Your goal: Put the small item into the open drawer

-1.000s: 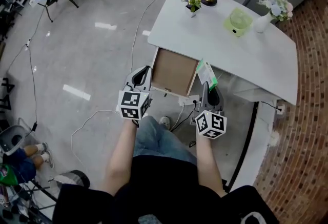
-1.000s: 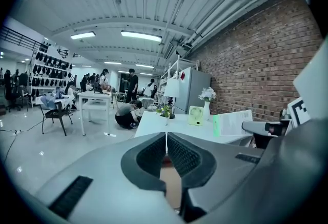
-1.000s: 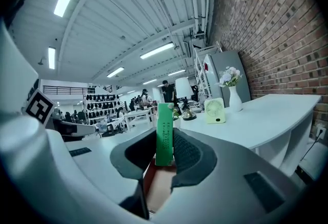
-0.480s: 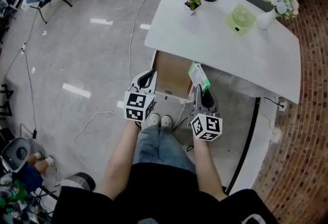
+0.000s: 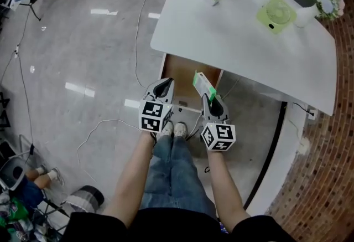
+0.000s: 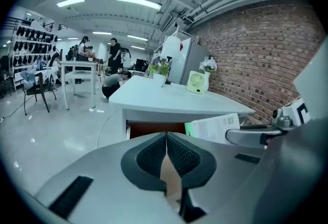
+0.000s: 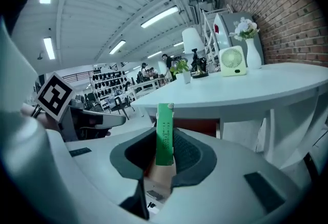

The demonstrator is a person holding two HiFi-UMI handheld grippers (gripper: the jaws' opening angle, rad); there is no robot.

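1. Grey floor (image 5: pixel 83 41) surrounds a white table (image 5: pixel 243 41), under which a drawer (image 5: pixel 182 76) is pulled open.
2. A green-and-white box (image 5: pixel 203 85) is clamped in the right gripper (image 5: pixel 210 101) over the drawer's right side.
3. The left gripper (image 5: pixel 163 87) is held closed and empty beside it.

The head view looks steeply down over the person onto the left gripper (image 5: pixel 162 87), right gripper (image 5: pixel 210 101), open drawer (image 5: pixel 180 75) and white desk (image 5: pixel 243 36). Each gripper view sits low, close behind its own jaws, facing level toward the desk front, the right one past its clamped green box (image 7: pixel 164 133). Both share the desktop fan (image 6: pixel 195 82) and brick wall (image 6: pixel 266 48).
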